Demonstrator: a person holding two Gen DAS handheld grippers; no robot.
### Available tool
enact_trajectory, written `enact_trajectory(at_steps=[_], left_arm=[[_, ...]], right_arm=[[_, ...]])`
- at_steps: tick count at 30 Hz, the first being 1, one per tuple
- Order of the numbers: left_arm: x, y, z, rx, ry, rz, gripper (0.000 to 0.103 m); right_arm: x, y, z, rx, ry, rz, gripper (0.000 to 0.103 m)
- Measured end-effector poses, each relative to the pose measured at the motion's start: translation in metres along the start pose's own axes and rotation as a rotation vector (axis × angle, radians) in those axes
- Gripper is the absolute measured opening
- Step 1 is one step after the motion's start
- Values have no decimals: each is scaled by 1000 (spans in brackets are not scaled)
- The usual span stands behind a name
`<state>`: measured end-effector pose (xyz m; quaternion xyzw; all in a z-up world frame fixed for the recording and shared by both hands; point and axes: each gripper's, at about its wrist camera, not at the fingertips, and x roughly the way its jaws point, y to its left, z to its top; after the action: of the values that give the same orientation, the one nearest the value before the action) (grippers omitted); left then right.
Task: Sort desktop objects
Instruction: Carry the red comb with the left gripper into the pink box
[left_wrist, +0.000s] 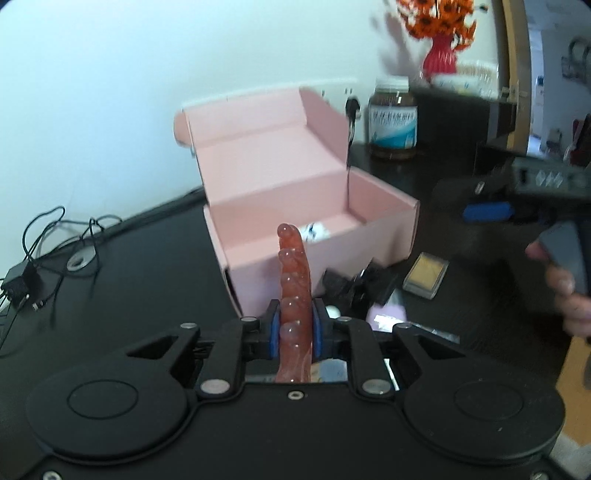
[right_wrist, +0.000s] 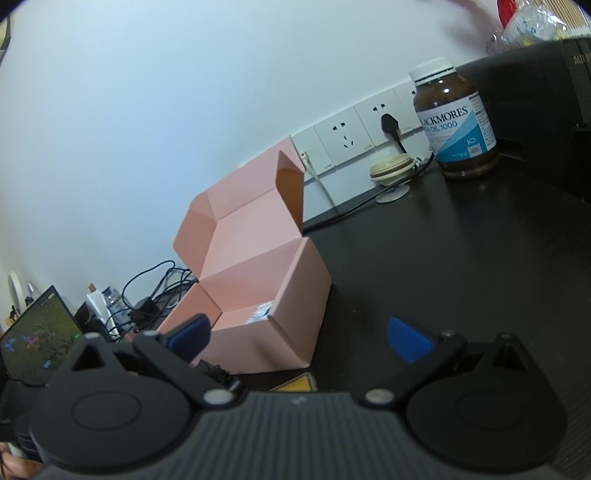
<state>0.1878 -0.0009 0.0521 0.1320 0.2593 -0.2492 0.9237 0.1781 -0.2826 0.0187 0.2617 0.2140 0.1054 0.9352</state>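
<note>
The left gripper (left_wrist: 294, 325) has its jaws clamped narrow on a knobbly orange-pink comb (left_wrist: 294, 280), which sticks up beyond them. The open pink box (left_wrist: 317, 254) sits just ahead. The right gripper (right_wrist: 299, 338) stands wide, empty, box ahead-left.

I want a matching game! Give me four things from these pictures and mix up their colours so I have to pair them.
Things:
1. open box
2. bumpy stick in the left claw
3. vase behind the bottle
4. lid of the bottle

Colours:
A. white
B. pale pink
C. red
D. see-through orange

Pairs: 1-B, 2-D, 3-C, 4-A
</note>
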Motion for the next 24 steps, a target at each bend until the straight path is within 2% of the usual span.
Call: enact_trajectory(at_steps=[4, 6, 9, 17, 24], left_arm=[[-4, 7, 18, -24, -57, 12, 17], [2, 14, 29, -66, -74, 13, 17], [17, 17, 44, -74, -96, 46, 17], [62, 18, 59, -85, -50, 77, 17], [83, 15, 56, -27, 22, 53, 17]], right_arm=[[0, -1, 0, 8, 0, 3, 102], [0, -1, 1, 10, 1, 1, 102], [0, -1, 0, 9, -1, 0, 102], [-1, 0, 0, 4, -10, -8, 102], [-2, 2, 0, -7, -13, -9, 102]])
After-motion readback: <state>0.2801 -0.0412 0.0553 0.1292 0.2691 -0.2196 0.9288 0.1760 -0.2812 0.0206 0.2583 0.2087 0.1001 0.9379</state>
